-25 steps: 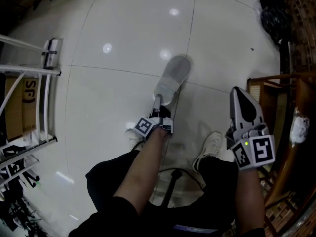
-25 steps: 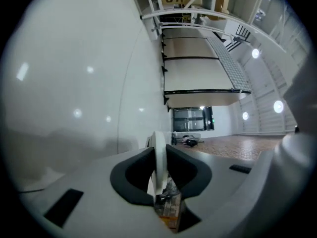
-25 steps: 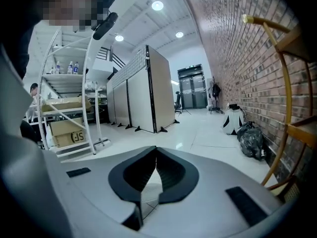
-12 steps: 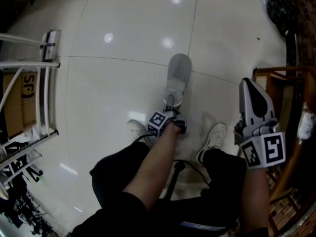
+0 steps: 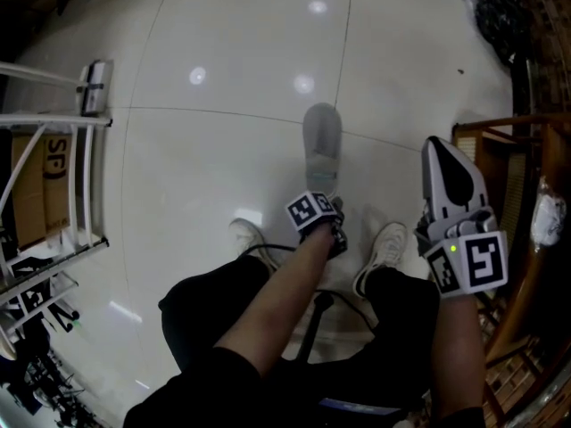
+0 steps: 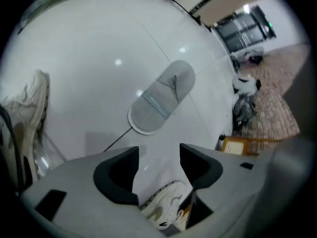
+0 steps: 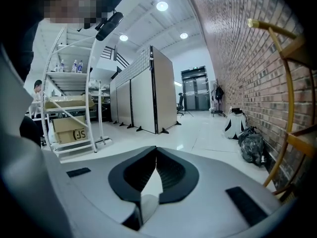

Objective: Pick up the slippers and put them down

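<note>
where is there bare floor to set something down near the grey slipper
Bare tile runs left of the grey slipper as far as the white rack, and beyond its far end. Right of it a narrower strip reaches the wooden frame. Near the person's shoes it is crowded.

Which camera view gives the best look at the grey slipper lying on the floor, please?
The left gripper view: the grey slipper lies whole, strap visible, just beyond the left gripper, whose empty jaws are opening. The head view shows it smaller. The right gripper view misses it.
</note>
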### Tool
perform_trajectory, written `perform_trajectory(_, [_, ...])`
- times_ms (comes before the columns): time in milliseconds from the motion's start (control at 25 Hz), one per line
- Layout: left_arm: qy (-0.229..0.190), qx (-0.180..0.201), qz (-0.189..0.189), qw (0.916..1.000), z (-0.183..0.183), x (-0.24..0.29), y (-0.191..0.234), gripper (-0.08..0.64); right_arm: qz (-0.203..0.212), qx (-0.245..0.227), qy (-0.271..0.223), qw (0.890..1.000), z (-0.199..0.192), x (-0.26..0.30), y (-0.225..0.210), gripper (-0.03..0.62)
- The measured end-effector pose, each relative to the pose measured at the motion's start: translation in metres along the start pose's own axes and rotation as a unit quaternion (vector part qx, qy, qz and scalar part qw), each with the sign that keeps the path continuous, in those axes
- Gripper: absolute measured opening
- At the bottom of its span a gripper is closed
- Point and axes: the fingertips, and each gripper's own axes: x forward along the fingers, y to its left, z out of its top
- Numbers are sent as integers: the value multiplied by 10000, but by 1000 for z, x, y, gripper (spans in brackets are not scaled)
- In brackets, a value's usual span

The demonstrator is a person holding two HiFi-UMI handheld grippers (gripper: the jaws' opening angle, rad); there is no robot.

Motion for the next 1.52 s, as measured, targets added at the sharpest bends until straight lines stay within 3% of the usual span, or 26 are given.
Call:
perform_trajectory(80, [180, 1032, 106, 9944, 1, -7, -14, 256, -50, -26, -41, 10000, 5, -2, 1, 2])
perform_trajectory(200, [55, 2362, 175, 9715, 19, -37, -47, 255, -169, -39, -25, 9998, 10, -5, 5, 2])
perform_trajectory(440, [-874, 3227, -14, 9424, 80, -119, -119, 247, -479, 47, -248, 9985, 18, -13, -8, 2])
perform_trajectory(560, [-1534, 3736, 451, 9137, 117, -191, -130, 224, -671, 175, -444, 9966, 30, -21, -6, 2])
perform_trajectory(640, [-2163, 4161, 41, 8832, 127, -241, -162, 194, -715, 182, -591, 9955, 39, -29, -2, 2])
perform_trajectory(840, [-3854, 4952, -881, 7736, 126, -377, -220, 59, -651, -98, -859, 9941, 54, -56, 12, 2])
perform_trajectory(1000, [-4844, 4862, -1591, 7096, 115, -467, -229, 5, -754, -275, -1042, 9913, 61, -74, 26, 2])
perform_trajectory(1080, [-5335, 4698, -1723, 6819, 114, -504, -222, 5, -827, -430, -1086, 9897, 65, -78, 34, 2])
perform_trajectory(1120, [-5521, 4616, -1649, 6745, 115, -518, -212, 5, -786, -494, -1085, 9897, 67, -76, 41, 2])
perform_trajectory(1160, [-5636, 4540, -1551, 6725, 117, -527, -200, 5, -718, -542, -1068, 9902, 69, -75, 48, 2])
perform_trajectory(1320, [-5551, 4445, -1535, 6861, 115, -521, -178, 5, -736, -588, -966, 9909, 74, -79, 48, 2])
perform_trajectory(1520, [-5649, 4723, -1605, 6573, 111, -528, -191, 6, -875, -346, -1094, 9895, 80, -83, 45, 2])
